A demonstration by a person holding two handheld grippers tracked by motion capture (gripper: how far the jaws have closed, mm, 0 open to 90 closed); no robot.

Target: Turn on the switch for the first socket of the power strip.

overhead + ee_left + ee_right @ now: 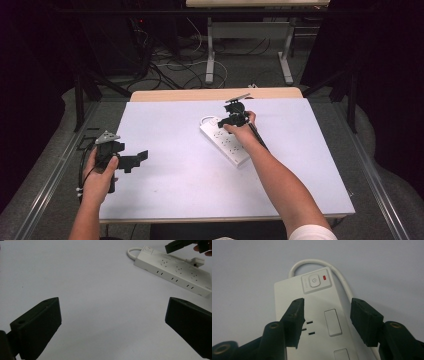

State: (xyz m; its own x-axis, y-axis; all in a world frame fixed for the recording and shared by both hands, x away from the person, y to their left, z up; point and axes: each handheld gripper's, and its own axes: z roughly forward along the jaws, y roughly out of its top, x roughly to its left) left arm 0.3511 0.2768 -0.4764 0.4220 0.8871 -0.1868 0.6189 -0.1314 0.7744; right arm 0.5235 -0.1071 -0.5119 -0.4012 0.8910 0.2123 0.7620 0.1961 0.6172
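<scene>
Right of centre in the high view, the white power strip (226, 142) lies on the desk (165, 170). Right gripper (327, 315) hovers over its switch end, fingers spread, pinching nothing; left gripper (112, 327) idles, spread. Likely next: pressing the power button (314, 280), needing careful alignment.

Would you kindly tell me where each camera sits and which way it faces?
High view: above the person's side, looking forward and down on the white table; both forearms, left claw and right claw show.
Left gripper view: rides the left claw, facing across the table; its open jaws show.
Right gripper view: rides the right claw, looking down; its jaws are parted.
All views share the power strip.
</scene>
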